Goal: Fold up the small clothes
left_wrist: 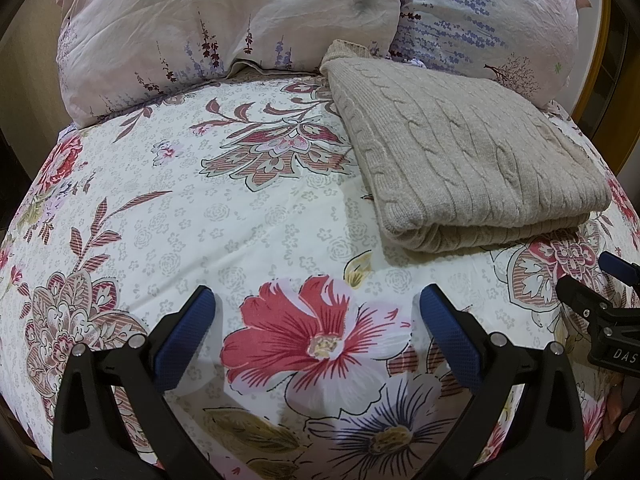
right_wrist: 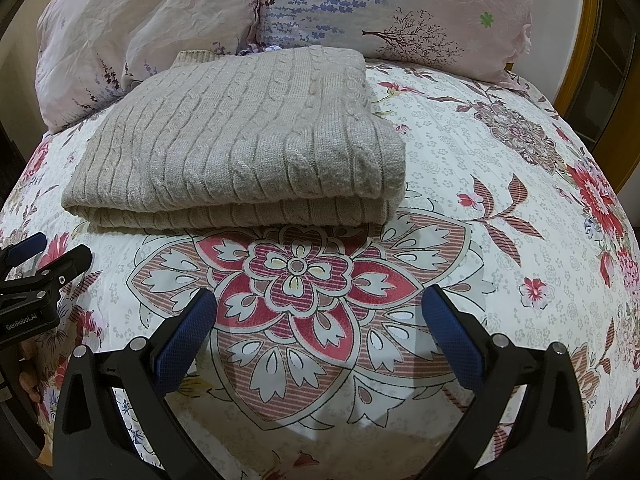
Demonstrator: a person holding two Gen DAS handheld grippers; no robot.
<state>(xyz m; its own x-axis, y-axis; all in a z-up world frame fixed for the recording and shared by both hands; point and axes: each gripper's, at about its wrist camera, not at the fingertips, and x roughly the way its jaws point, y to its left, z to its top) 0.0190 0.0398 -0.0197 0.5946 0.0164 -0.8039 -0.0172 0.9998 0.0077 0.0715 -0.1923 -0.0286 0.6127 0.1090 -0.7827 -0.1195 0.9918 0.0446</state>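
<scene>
A beige cable-knit sweater [left_wrist: 464, 152] lies folded into a thick rectangle on the floral bedspread [left_wrist: 248, 216]; it also shows in the right wrist view [right_wrist: 248, 140], its folded edge toward me. My left gripper [left_wrist: 316, 300] is open and empty, hovering over the bedspread in front and to the left of the sweater. My right gripper [right_wrist: 320, 300] is open and empty just in front of the sweater's near edge. Each gripper shows at the edge of the other's view, the right one [left_wrist: 608, 304] and the left one [right_wrist: 36, 276].
Two pale floral pillows [left_wrist: 224, 20] [right_wrist: 400, 8] lean at the head of the bed right behind the sweater. A yellow wooden frame [right_wrist: 580, 52] stands at the far right. The bedspread [right_wrist: 500, 184] stretches bare to the right of the sweater.
</scene>
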